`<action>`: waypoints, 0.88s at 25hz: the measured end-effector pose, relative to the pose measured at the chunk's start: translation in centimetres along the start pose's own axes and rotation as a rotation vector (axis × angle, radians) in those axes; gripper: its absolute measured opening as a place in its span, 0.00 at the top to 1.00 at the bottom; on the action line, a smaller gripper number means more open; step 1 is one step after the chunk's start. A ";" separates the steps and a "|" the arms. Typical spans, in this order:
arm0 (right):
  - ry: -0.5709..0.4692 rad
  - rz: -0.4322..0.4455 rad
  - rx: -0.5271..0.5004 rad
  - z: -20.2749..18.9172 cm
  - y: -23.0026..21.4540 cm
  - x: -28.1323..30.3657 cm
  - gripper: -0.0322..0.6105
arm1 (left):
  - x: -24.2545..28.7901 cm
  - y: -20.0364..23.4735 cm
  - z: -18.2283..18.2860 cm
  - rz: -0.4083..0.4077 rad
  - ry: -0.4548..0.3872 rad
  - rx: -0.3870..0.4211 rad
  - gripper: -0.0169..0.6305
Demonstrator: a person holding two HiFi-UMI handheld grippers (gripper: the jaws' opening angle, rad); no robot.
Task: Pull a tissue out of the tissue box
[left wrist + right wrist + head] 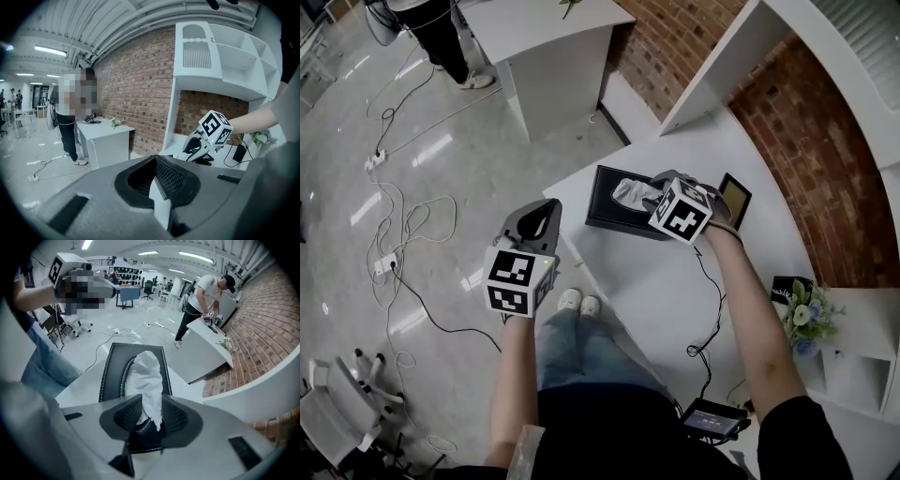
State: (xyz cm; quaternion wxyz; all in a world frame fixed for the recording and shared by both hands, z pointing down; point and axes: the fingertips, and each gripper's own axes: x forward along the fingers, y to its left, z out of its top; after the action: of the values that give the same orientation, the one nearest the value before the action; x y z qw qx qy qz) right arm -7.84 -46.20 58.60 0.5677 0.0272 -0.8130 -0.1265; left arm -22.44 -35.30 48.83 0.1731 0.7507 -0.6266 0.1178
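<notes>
A black tissue box (602, 204) (110, 373) lies near the left edge of the white table (675, 309). A white tissue (630, 191) (146, 371) sticks up out of its slot. My right gripper (652, 191) (151, 405) points steeply down over the box. Its jaws stand partly apart with the tissue between the pads, which look close against it without clamping it. My left gripper (546, 210) (157, 163) hangs in the air left of the table, off its edge, shut and empty. It looks toward the right gripper (191, 151).
A dark picture frame (734, 199) stands behind the box by the brick wall. A black cable (711, 305) runs down the table to a small device (712, 419). Flowers (806, 317) sit at the right. A white desk (546, 52), floor cables (403, 234) and a person (202, 291) are beyond.
</notes>
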 end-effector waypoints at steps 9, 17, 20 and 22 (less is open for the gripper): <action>-0.027 -0.065 -0.040 0.4 0.3 -0.5 0.95 | 0.0 0.0 0.3 -0.005 -0.007 0.003 0.96; -0.058 -0.108 -0.007 1.3 -1.1 -2.0 0.95 | 0.0 -0.1 0.7 -0.010 -0.010 0.003 0.96; -0.064 -0.137 0.005 1.5 -2.0 -2.7 0.95 | 0.1 0.0 0.8 -0.011 -0.013 0.002 0.96; -0.071 -0.154 0.019 1.5 -2.7 -3.2 0.95 | 0.1 0.0 0.9 -0.013 -0.015 0.003 0.96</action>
State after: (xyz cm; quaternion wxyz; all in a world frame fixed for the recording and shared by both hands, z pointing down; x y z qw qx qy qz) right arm -8.34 -47.98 54.52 0.5269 0.0906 -0.8293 -0.1627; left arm -22.41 -35.78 48.07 0.1680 0.7560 -0.6227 0.1118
